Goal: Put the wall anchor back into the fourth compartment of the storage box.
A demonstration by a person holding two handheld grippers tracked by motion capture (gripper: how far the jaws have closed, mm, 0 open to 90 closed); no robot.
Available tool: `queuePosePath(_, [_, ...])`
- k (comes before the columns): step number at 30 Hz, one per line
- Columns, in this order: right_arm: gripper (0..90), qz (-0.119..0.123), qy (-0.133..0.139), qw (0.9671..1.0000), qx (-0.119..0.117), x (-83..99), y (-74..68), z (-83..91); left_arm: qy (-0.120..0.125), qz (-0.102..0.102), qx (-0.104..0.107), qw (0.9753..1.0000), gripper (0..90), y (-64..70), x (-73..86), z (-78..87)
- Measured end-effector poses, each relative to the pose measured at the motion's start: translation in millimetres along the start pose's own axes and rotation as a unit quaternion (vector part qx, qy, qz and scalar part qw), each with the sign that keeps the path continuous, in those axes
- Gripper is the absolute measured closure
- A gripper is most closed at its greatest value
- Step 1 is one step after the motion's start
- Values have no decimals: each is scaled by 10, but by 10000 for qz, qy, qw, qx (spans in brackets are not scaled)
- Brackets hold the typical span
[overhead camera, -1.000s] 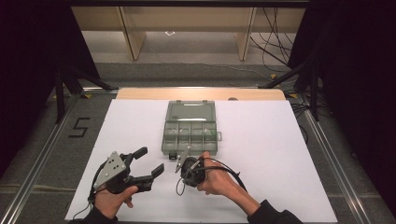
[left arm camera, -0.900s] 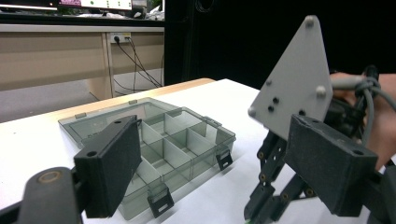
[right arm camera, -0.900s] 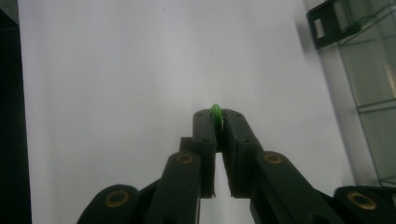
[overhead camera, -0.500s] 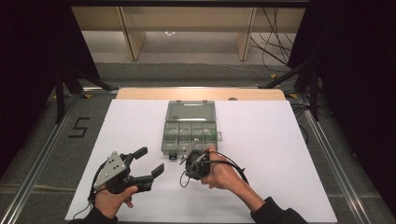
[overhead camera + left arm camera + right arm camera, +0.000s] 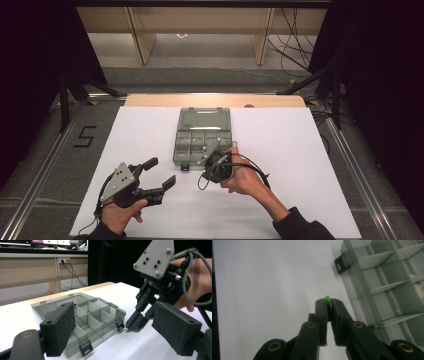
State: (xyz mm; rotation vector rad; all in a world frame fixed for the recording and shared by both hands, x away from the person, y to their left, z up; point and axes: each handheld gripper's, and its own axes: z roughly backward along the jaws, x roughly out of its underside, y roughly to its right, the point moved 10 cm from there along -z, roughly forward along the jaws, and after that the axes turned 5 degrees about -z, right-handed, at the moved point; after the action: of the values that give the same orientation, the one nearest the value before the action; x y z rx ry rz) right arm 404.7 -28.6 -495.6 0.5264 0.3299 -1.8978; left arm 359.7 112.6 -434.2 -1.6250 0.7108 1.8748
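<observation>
Green bead pinched in the right gripper, just short of the organizer box.

The right gripper [image 5: 327,305] has its fingers clenched on one small green bead [image 5: 327,299], held just in front of the box's near wall; the open clear organizer box [image 5: 202,137] lies beyond the fingertips. The left gripper [image 5: 161,173] waits released, farther from the box. One bead, one box.

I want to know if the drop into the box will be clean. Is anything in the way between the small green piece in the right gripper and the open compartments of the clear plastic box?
Nothing visible blocks it. The right gripper pinches the small green piece just outside the clear plastic compartment box, whose lid lies open; only the low front wall with its black latch stands between. The left gripper is open, off to the side.
</observation>
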Motion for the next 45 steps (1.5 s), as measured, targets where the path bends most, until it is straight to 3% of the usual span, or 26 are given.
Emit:
queuePosePath(16, [843,-260,237,9990,288,-4,324,170,63,-17,44,10000,178,6,-8,-12])
queuePosePath(30, [843,-574,269,9967,500,48,620,195,0,-21,17,10000,178,3,0,-4])
queuePosePath(45, [843,-782,303,9946,608,65,840,171,-6,-10,20,10000,178,3,6,-8])
